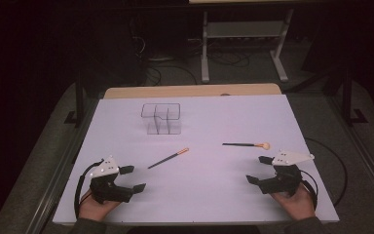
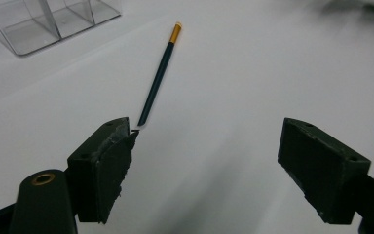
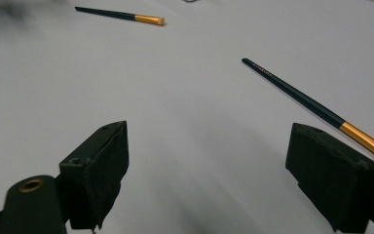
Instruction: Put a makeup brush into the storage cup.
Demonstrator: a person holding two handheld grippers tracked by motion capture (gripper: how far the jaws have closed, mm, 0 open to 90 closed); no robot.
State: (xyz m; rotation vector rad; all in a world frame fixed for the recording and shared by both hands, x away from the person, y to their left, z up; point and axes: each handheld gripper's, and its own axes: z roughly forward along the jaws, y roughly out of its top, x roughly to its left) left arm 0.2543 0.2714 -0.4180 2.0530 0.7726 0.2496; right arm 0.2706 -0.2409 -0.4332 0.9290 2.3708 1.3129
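Grippers left [image 1: 132,178] and right [image 1: 257,169] rest low in frame, jaws spread empty; two brushes [image 1: 168,158] [image 1: 246,145] lie mid-frame, clear organiser [image 1: 161,118] above

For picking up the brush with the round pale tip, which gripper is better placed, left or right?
The right gripper, probably. It is open and the round-tipped brush lies just beyond it on the white table. The left gripper, also open, sits nearer the other brush.
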